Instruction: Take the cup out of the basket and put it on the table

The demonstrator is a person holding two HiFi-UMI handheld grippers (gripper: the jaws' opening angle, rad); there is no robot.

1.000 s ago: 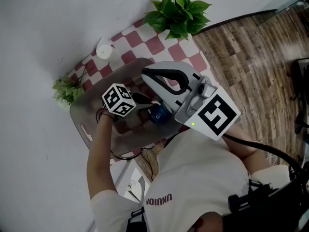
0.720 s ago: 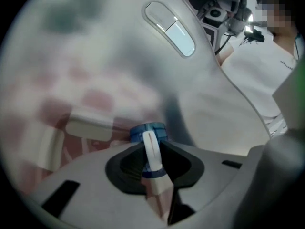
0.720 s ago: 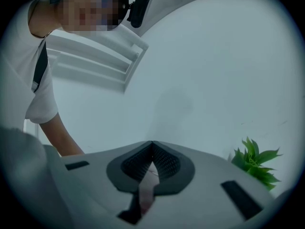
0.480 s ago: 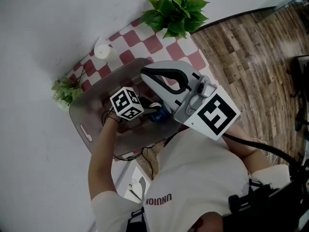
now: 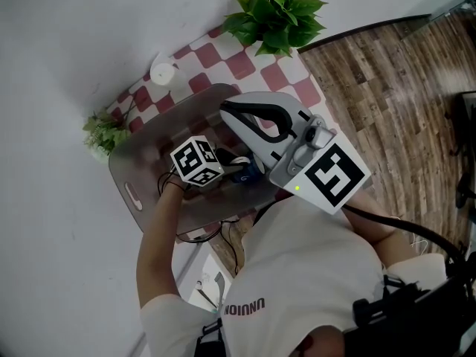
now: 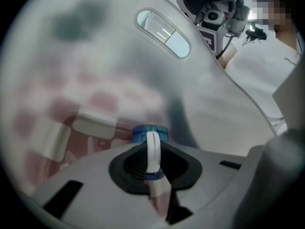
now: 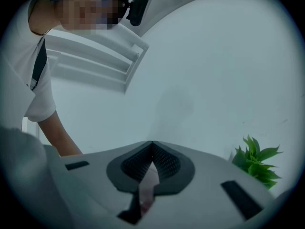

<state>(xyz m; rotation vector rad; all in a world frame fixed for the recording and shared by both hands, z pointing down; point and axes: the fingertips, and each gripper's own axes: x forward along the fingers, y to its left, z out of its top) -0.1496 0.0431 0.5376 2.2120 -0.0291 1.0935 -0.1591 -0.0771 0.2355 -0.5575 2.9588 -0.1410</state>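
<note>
A blue cup (image 5: 245, 172) with a white handle sits inside the translucent grey basket (image 5: 141, 162) on the checkered table (image 5: 239, 62). My left gripper (image 5: 229, 166) reaches into the basket from the left. In the left gripper view its jaws are closing, and the pads press on the cup's white handle (image 6: 152, 152), with the blue body (image 6: 150, 132) just beyond. My right gripper (image 5: 227, 110) hovers over the basket's right side. It points at the wall and is shut (image 7: 152, 147) on nothing.
A leafy green plant (image 5: 279, 13) stands at the table's far end and shows again as the plant (image 7: 255, 163) in the right gripper view. A smaller plant (image 5: 104, 134) and a white round pot (image 5: 161, 71) sit near the wall. Wooden floor (image 5: 387, 80) lies to the right.
My left gripper has moved right, deeper into the basket, up to the cup. The right gripper has hardly moved.
</note>
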